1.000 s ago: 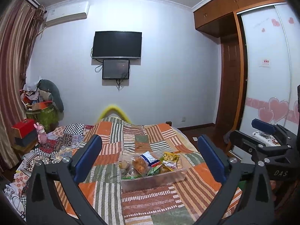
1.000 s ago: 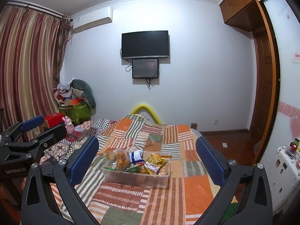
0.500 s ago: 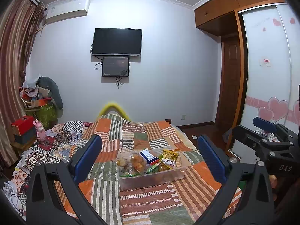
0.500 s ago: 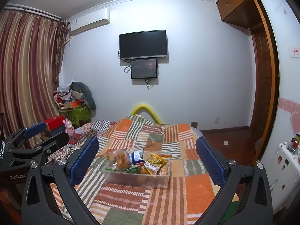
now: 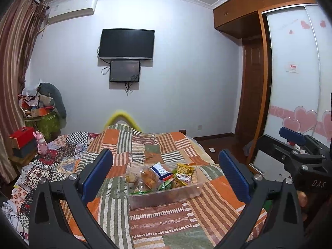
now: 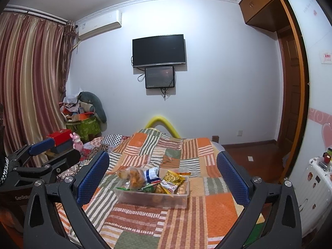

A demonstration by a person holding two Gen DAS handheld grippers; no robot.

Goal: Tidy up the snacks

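A clear plastic bin (image 5: 178, 196) (image 6: 132, 197) sits on a patchwork bed cover (image 5: 166, 224) (image 6: 186, 224). It holds several snack packs, among them a bag of orange snacks (image 5: 149, 177) (image 6: 136, 176), a blue-and-white pack (image 5: 160, 169) (image 6: 152, 173) and a yellow pack (image 5: 184, 169) (image 6: 173, 177). My left gripper (image 5: 165, 176) is open and empty, held back from the bin. My right gripper (image 6: 162, 177) is open and empty, also short of the bin. The right gripper also shows at the right edge of the left wrist view (image 5: 298, 151), and the left gripper at the left edge of the right wrist view (image 6: 44, 155).
A pile of patterned cloths (image 5: 47, 164) lies on the bed's left side. Boxes, a pink toy (image 5: 41, 142) and clutter stand by the curtain (image 6: 31, 83). A wardrobe with heart stickers (image 5: 298, 83) and a white suitcase (image 6: 317, 186) stand on the right. A TV (image 5: 126, 43) hangs on the far wall.
Both views have shifted a little; the bin sits slightly lower and nearer in the frames. Both grippers stay open and empty.
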